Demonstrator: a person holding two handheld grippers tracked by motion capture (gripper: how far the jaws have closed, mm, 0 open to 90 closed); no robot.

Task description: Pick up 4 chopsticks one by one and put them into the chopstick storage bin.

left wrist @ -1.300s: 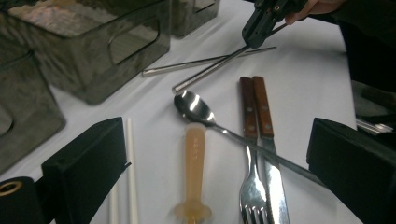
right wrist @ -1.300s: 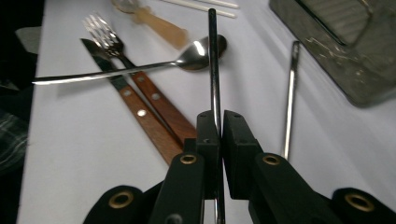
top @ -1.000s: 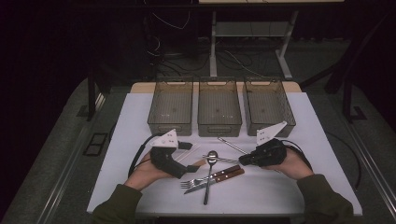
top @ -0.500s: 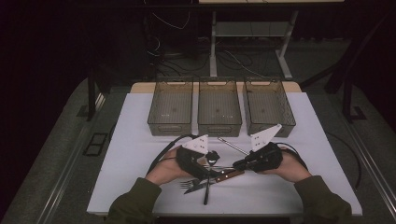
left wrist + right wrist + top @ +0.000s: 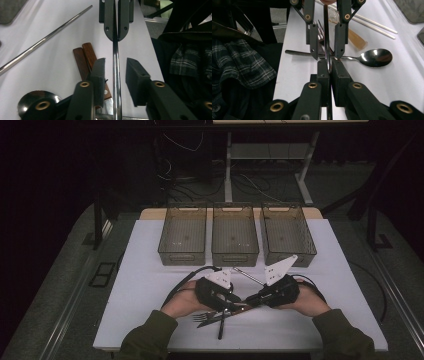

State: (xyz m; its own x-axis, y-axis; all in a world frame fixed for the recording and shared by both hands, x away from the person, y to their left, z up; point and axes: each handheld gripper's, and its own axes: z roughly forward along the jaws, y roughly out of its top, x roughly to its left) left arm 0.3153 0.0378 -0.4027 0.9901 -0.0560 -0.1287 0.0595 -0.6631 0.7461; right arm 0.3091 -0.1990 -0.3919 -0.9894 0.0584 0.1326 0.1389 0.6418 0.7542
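White table [image 5: 150,270], 3 bins [image 5: 235,237] unfilled; right gripper [image 5: 329,68] clamps steel utensil [image 5: 326,37], left gripper [image 5: 115,80] closing around it, not yet gripping; sorting barely begun

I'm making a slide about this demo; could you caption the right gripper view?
Right gripper clamps a thin metal utensil handle while the left gripper closes around it, a spoon behind.

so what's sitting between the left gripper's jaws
The left gripper view shows a thin metal utensil between the jaws of the left gripper, which have just been closing, with a gap on each side. The right gripper clamps its far end.
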